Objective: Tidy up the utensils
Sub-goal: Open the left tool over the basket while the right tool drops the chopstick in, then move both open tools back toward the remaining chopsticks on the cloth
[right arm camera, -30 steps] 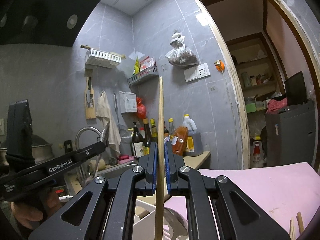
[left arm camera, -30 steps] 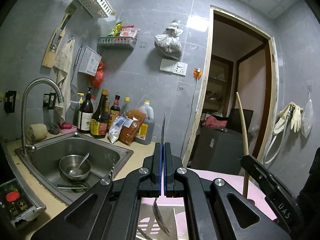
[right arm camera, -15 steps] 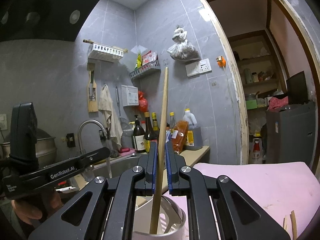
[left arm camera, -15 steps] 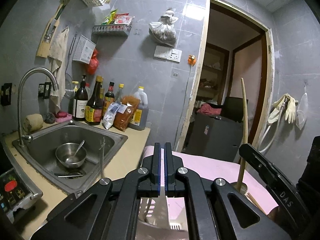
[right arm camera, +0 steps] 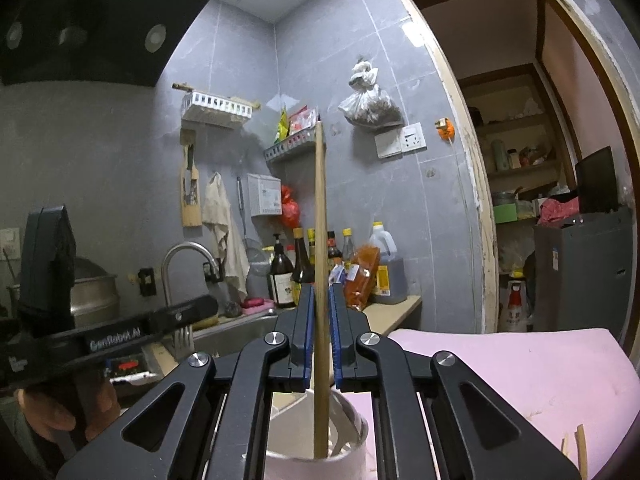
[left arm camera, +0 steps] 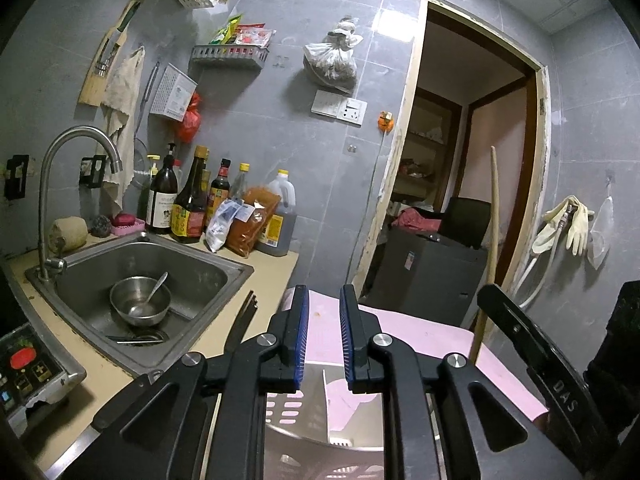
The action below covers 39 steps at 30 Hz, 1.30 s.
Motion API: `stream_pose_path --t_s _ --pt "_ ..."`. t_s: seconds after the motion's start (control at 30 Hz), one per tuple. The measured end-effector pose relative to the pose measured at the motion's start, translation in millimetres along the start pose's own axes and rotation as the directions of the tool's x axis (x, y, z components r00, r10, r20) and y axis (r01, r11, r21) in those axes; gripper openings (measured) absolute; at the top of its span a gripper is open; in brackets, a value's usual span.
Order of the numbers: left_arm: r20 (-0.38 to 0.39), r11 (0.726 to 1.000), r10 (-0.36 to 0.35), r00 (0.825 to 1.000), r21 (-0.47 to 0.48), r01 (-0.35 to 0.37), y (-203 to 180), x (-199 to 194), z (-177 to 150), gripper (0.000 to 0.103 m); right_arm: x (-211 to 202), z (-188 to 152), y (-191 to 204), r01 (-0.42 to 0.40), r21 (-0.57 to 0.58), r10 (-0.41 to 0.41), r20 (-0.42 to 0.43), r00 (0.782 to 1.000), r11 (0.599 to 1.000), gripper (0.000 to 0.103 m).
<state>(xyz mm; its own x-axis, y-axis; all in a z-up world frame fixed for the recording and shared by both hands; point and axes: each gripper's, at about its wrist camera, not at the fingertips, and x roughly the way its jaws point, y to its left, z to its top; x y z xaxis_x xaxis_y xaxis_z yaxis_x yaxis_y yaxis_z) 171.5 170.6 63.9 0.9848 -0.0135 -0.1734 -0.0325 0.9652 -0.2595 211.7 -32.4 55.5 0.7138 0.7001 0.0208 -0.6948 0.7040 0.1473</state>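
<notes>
The wooden stick (right arm camera: 320, 264), a long chopstick or stirring rod as far as the view tells, stands almost upright between the fingers (right arm camera: 306, 332) of the right gripper (right arm camera: 320, 340), its long axis running straight up and down. Its top reaches up in front of the wall shelf, and its lower end dips into the white utensil holder (right arm camera: 348, 456) that sits on the pink mat (right arm camera: 500, 368). The right fingers are pinched nearly shut on the stick at about its lower third.

It looks light, stiff and fairly slick, so a narrow pinch can let it swivel. A hold low on the shaft, as here, probably keeps the tip steady for the drop into the holder, though the tall free end could sway. It should survive a short fall without harm.

The left gripper (left arm camera: 323, 340) is opening; its blue-padded fingers (left arm camera: 302, 340) stand a little apart with nothing between them, above a slotted part of the holder (left arm camera: 304, 420) seen below them. A fork (left arm camera: 242, 320) leans just to their left, its tines pointing up; whether it rests in the holder cannot be told. From this side the wooden stick (left arm camera: 494, 216) again shows upright, to the right.

The sink (left arm camera: 224, 276) in the counter (left arm camera: 268, 280) holds a steel bowl (left arm camera: 140, 306) with a spoon (left arm camera: 154, 290) in it.
</notes>
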Motion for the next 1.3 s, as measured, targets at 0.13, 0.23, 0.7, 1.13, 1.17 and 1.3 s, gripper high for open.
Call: stream_pose_path --t_s 0.13,0.23,0.7,1.13,1.17,1.3 --pt "-0.008 1.0 -0.005 1.0 0.001 0.005 -1 -1 0 0.016 3 -4 0 -0.005 0.012 0.005 -0.008 1.0 1.0 0.005" --pt "-0.004 1.0 -0.014 1.0 -0.011 0.014 -1 -5 0 0.026 1 -8 -2 0.003 0.022 -0.002 -0.019 1.0 1.0 0.006" --pt "0.007 0.998 -0.066 0.998 -0.005 0.066 -20 -16 5 0.034 -31 2 -18 0.026 0.007 -0.026 -0.047 0.999 1.0 0.024" --pt "0.0 0.983 -0.184 0.983 0.026 0.184 -68 -31 6 0.067 -93 34 -28 0.171 -0.095 -0.168 0.037 0.985 0.981 0.074" --pt "-0.005 0.98 -0.196 0.981 0.031 0.196 -74 -32 5 0.07 -101 37 -30 0.191 -0.105 -0.188 0.041 0.981 0.976 0.077" --pt "-0.026 0.967 -0.248 0.968 0.052 0.249 -98 -35 -1 0.086 -130 44 -43 0.273 -0.125 -0.268 0.051 0.962 0.954 0.089"
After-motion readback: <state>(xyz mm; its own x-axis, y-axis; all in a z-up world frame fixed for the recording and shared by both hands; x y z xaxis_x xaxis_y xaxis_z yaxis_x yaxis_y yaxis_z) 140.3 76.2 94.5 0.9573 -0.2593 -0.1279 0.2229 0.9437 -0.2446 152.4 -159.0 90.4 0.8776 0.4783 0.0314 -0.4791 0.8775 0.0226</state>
